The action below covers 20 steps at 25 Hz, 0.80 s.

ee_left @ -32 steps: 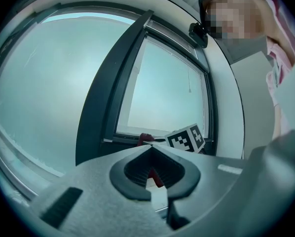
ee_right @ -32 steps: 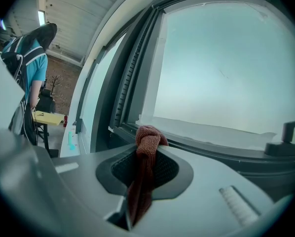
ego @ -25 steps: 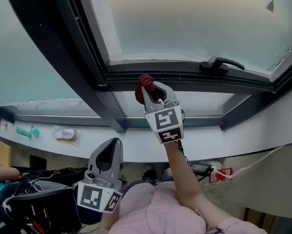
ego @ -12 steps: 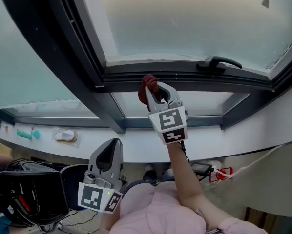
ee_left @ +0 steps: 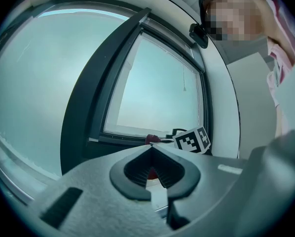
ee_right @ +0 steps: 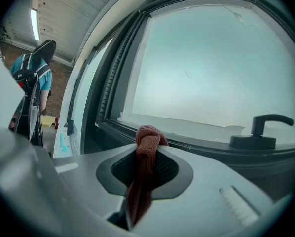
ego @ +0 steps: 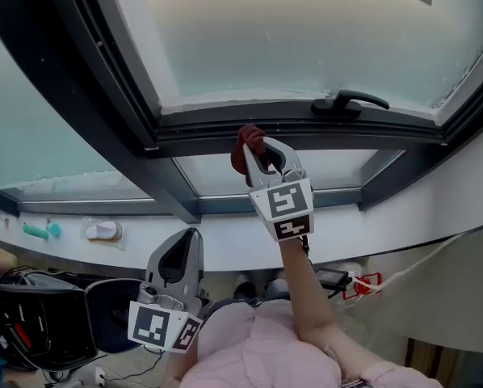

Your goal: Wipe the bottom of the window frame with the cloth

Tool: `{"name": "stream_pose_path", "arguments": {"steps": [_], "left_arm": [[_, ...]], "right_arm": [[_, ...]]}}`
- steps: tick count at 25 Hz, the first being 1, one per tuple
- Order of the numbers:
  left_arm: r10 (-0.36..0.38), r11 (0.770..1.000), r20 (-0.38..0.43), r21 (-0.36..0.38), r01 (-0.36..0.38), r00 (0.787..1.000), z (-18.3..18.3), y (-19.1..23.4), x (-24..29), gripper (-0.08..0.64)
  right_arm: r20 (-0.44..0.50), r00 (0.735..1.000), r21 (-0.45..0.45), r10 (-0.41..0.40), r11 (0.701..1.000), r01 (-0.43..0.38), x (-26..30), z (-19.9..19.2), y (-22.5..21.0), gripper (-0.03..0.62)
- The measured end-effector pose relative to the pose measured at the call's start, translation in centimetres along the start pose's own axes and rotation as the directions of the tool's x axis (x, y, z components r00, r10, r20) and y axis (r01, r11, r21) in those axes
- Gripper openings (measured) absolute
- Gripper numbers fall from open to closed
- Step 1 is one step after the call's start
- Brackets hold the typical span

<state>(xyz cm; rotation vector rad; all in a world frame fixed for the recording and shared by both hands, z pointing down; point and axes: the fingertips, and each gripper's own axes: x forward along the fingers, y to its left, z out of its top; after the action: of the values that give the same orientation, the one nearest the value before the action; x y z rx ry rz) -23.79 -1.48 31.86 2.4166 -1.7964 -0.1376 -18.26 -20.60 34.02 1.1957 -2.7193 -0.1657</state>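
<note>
Right claw [ego: 255,147] is clamped on the red cloth [ego: 247,135]. The cloth's bunched end sits at the bottom rail of the window frame [ego: 225,124], left of the handle [ego: 348,101]. Left claw [ego: 186,241] is closed on nothing, held low and well apart.

Your cloth [ego: 248,138] is a dark red, bunched strip pinched between the jaws of your right gripper [ego: 260,150], its knotted end poking past the tips. That end sits against the dark bottom rail of the window frame [ego: 209,126]; whether they actually touch is unclear.
</note>
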Motion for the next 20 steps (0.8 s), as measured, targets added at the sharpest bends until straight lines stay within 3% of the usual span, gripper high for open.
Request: {"name": "stream_pose_path", "arguments": {"steps": [20], "left_arm": [[-0.037, 0.999, -0.016, 0.011, 0.037, 0.999, -0.2, -1.7, 1.5, 0.001]], "right_arm": [[0.000, 0.998, 0.023, -0.056, 0.998, 0.056, -2.2, -0.7, -3.8, 0.057]]}}
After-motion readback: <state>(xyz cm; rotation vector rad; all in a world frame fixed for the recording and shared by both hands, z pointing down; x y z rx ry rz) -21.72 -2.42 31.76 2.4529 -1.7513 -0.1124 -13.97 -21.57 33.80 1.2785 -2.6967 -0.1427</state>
